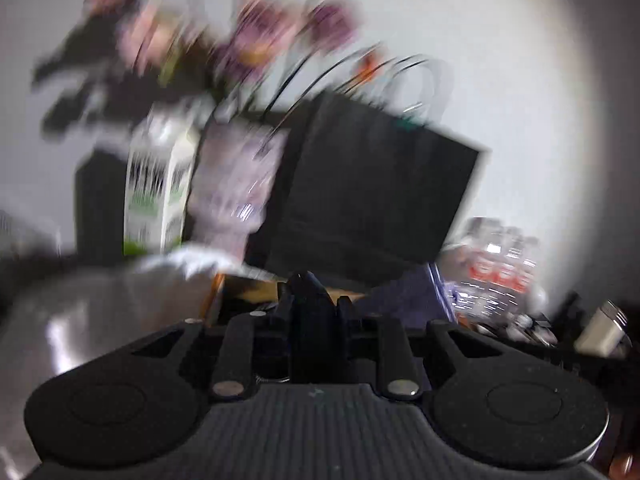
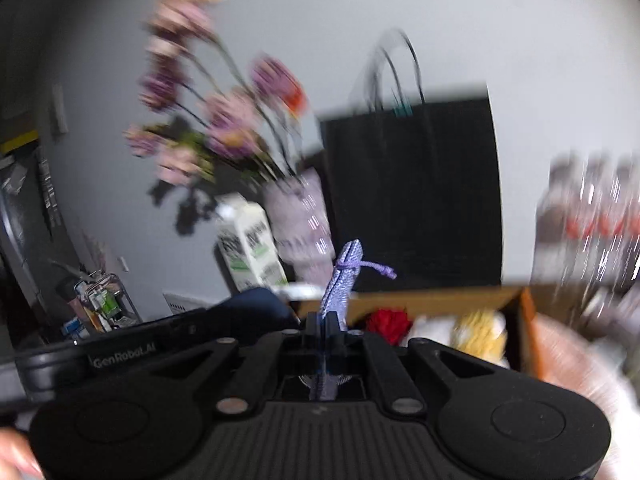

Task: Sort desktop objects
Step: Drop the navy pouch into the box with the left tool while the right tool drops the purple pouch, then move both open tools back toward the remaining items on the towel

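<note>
Pale grey wall point(image 2: 440, 20) behind, both views motion-blurred. Right wrist view, left to right: a small wire rack of clutter point(image 2: 104, 300) low at the wall, a spray of pink and purple flowers point(image 2: 216, 112) in a pale vase point(image 2: 300, 220), a white-and-green carton point(image 2: 250, 246) just left of the vase, a black paper bag point(image 2: 416, 188) with looped handles, then blurred bottles with red labels point(image 2: 596, 220) at the far side.

Below the bag, an open cardboard box point(image 2: 516, 304) shows red, white and yellow items inside; blur hides what they are.

Right gripper point(image 2: 328, 322): fingers pressed together, pinching a lavender woven strap point(image 2: 344, 276). The strap rises straight up out of the fingertips, a thin purple cord tied round it near the top, its end trailing right.

Left wrist view: left gripper point(image 1: 307, 284) fingers closed to a point, something dark blue between or just beyond them — cannot tell whether it is gripped. Carton point(image 1: 156, 188), vase point(image 1: 236, 184), and bag point(image 1: 372, 188) stand beyond.
</note>
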A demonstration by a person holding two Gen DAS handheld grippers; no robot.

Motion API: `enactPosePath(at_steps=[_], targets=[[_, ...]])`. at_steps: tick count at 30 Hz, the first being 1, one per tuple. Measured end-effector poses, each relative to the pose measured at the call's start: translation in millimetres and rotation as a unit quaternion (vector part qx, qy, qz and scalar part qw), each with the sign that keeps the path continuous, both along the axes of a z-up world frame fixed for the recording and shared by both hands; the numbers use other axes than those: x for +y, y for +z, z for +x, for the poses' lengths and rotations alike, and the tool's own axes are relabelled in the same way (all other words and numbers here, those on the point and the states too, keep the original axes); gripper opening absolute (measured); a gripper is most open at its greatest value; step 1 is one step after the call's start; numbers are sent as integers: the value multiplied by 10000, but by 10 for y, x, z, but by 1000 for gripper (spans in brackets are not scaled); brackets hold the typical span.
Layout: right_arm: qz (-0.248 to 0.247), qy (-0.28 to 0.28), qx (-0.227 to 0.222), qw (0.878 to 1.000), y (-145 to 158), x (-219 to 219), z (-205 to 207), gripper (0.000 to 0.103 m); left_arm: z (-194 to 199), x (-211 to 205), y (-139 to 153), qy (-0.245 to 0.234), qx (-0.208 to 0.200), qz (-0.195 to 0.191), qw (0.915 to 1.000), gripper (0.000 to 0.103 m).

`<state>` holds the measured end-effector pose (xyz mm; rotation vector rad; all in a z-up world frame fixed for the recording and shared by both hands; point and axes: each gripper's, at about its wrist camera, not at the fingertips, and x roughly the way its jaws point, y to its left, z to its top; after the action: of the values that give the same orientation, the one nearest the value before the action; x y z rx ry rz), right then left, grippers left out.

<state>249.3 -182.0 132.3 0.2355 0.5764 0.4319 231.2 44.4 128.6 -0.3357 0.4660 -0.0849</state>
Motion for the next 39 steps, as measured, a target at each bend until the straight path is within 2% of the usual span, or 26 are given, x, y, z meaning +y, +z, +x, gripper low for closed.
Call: enactPosePath(at_steps=[2,3,6,8,9,10,11,13,14,17,19,24,33,36,39], targets=[[-150,-236,623,9977,-330,5,325,1,312,64,-336,95,686,-180,9974,23],[-401,-317,869,9949,-484,33,431,1,395,61,-455,191,939,-104,9953,23],[-1247,-379,1026,9861,-778,155,522,2,450,-2,-598,86,1106,297,9934,26],[-1617,-381,1057,9804,-887,221,520,3,474,-54,-608,33,1199,661,9906,35],[-1713,-429,1057,9786,-921,221,502,11,504,-77,-612,23,1336,859,9873,52],[-1798,-493,1082,9765,-931,223,508,18,518,-106,-618,-35,1462,1009,9841,61],[-1860,-503,1146,9745,-931,228,514,24,520,-130,-604,-115,1507,1126,9821,63],[-1885,-508,1304,9720,-876,226,512,56,481,-164,-521,-145,1457,1334,9802,82],[-1844,-494,1299,9730,-824,213,485,60,452,-175,-472,-143,1390,1370,9807,85],[-1839,-471,1106,9756,-631,154,384,63,347,-194,-309,-242,1265,1400,9817,94],[-1966,-555,890,9749,-502,132,281,74,259,-203,-214,-132,1176,1480,9819,103],[-1887,-717,560,9778,-270,6,13,87,77,-231,-100,26,1197,1592,9799,103],[-1548,-930,382,9828,-149,-245,-520,88,-437,-382,-38,-182,1096,1563,9814,103],[-1449,-832,188,9858,-103,-283,-816,88,-661,-452,-104,-299,1179,1668,9784,103],[-1428,-760,-65,9868,-105,-331,-1187,90,-970,-464,-132,-459,1005,1634,9804,103]])
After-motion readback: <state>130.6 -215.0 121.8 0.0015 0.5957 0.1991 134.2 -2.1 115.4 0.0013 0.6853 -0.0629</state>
